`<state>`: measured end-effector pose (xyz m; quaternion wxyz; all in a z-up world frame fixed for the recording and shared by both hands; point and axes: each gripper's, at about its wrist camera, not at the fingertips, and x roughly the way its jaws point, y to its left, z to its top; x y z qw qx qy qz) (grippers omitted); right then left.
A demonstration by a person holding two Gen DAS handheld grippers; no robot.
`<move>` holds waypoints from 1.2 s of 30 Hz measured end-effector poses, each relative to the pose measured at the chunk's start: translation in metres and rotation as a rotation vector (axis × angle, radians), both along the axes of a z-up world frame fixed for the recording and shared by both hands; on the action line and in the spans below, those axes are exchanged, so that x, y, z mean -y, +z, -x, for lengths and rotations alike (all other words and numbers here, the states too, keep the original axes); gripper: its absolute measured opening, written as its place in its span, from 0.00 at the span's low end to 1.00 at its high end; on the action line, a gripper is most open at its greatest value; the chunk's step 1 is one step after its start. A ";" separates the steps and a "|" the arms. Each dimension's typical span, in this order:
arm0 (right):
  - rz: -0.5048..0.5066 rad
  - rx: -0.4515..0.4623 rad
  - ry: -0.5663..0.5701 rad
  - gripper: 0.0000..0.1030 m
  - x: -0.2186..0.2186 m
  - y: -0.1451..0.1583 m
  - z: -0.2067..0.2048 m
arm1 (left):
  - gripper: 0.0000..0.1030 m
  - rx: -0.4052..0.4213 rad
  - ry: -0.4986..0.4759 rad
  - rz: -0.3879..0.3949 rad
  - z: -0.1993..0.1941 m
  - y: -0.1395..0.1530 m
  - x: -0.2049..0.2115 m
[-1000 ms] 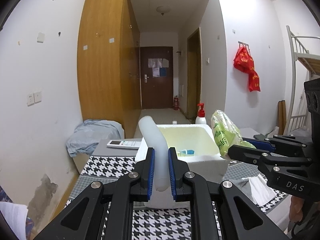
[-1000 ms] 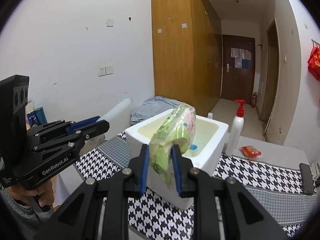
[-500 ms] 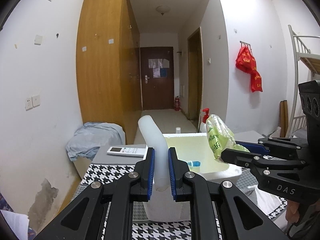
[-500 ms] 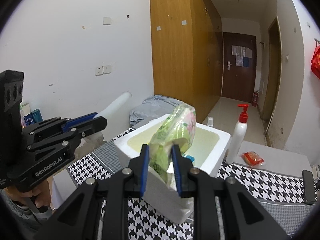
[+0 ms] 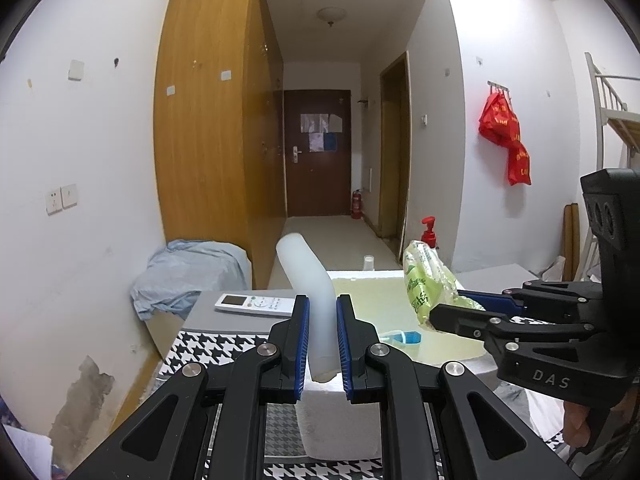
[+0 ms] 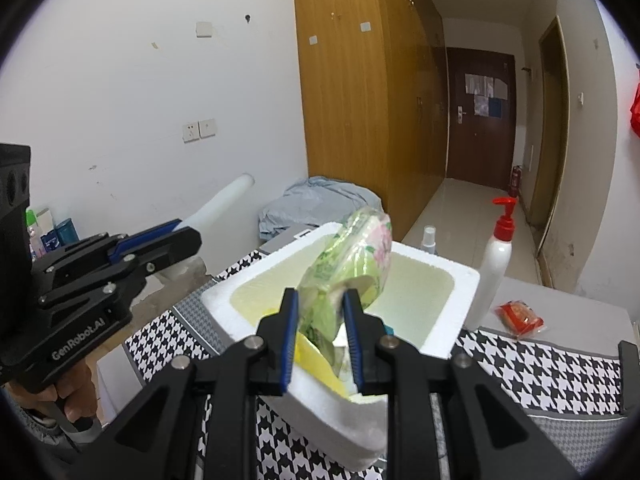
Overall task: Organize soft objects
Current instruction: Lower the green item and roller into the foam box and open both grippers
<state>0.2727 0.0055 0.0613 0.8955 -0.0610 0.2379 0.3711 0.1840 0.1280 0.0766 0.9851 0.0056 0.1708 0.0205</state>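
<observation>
A surface [image 6: 560,364] under a houndstooth cloth carries an open white foam box [image 6: 436,344]. Above the box's near rim, the right tool [image 6: 320,332] is clenched on a green-wrapped tissue pack [image 6: 352,260] (floral print on one face). To its left, the left tool [image 5: 322,340] squeezes a white foam tube [image 5: 308,280] that leans up and away, over the box's near corner. A small blue item [image 5: 406,337] lies inside the box.
</observation>
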 end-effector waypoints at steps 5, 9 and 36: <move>0.006 0.000 -0.009 0.26 -0.004 -0.001 -0.005 | 0.14 -0.002 0.004 0.002 -0.004 0.000 -0.002; 0.013 -0.002 -0.020 0.26 -0.007 -0.002 -0.006 | 0.14 -0.002 0.004 0.004 -0.006 0.002 -0.001; -0.031 0.049 -0.056 0.82 0.025 0.008 0.007 | 0.14 -0.014 -0.028 0.018 -0.016 0.002 0.006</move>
